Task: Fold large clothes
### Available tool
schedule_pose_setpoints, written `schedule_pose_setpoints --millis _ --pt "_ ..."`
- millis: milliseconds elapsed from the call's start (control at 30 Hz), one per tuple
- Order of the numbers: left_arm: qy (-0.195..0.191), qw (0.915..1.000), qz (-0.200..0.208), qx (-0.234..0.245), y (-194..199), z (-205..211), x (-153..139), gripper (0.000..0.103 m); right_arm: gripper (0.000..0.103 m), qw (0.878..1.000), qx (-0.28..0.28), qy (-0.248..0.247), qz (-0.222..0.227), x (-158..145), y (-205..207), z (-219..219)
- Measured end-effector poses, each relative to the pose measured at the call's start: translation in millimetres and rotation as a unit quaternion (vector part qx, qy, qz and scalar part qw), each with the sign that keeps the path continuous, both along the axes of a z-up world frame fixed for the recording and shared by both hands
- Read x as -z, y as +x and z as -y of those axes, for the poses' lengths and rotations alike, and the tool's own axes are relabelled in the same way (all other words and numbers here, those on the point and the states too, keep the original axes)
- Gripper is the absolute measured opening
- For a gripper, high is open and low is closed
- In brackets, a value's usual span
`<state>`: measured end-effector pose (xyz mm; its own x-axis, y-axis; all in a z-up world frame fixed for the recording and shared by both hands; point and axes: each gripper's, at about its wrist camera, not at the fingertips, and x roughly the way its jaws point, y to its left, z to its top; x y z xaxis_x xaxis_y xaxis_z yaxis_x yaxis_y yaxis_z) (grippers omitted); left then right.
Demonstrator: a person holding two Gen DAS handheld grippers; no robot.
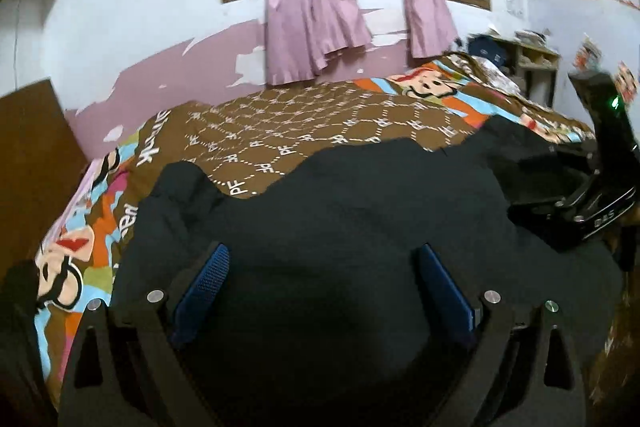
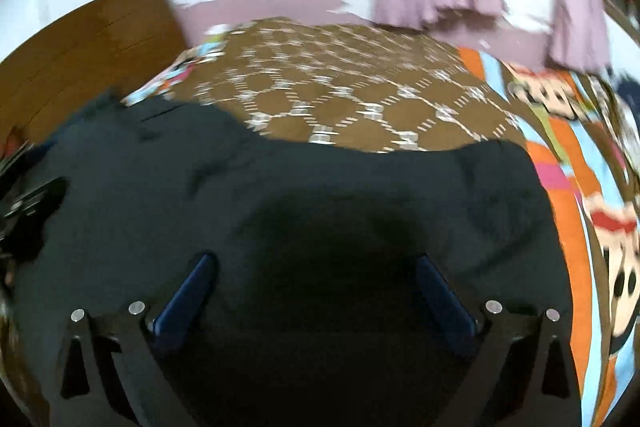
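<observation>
A large black garment (image 1: 360, 211) lies spread on a bed, filling the lower half of both wrist views (image 2: 320, 195). My left gripper (image 1: 320, 255) hovers over the cloth with its blue pads (image 1: 208, 279) far apart and nothing pinched between them. My right gripper (image 2: 316, 263) likewise stands open above the garment, its blue pads (image 2: 192, 291) wide and free of fabric. In the left wrist view the right gripper's black body (image 1: 592, 195) shows at the right edge, over the garment's right side. The garment's far edge runs uneven across the bedspread.
The bed carries a brown patterned bedspread (image 1: 304, 123) with a colourful cartoon border (image 1: 72, 267). A brown wooden board (image 1: 32, 163) stands at the left. Pink curtains (image 1: 312, 23) hang on the far wall, and a cluttered shelf (image 1: 532, 63) sits at the back right.
</observation>
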<state>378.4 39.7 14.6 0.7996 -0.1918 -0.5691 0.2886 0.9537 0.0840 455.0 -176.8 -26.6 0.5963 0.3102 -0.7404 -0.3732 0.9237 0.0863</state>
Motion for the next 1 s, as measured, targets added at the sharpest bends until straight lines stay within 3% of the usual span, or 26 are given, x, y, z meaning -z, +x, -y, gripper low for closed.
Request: schedule_pose_setpoints --millis 167,267,367,1000 --pt "-0.038 0.9965 -0.042 -0.061 37.3 -27.0 -3.9 0.095 0.103 1.0 0.008 -0.012 -0.005 12.4 23.4 4.7" --pt "-0.037 0.99 -0.073 -0.115 57.2 -39.0 -1.2 0.095 0.103 1.0 0.004 0.0 -0.013 17.1 29.0 9.5" --pt "-0.037 0.9827 -0.108 -0.145 68.6 -48.5 13.2 0.102 0.103 0.999 0.001 0.024 -0.023 21.1 30.3 14.7" --pt "-0.02 0.9829 -0.097 -0.155 61.9 -41.8 30.9 0.102 0.103 1.0 0.004 -0.015 -0.019 32.9 26.3 4.4"
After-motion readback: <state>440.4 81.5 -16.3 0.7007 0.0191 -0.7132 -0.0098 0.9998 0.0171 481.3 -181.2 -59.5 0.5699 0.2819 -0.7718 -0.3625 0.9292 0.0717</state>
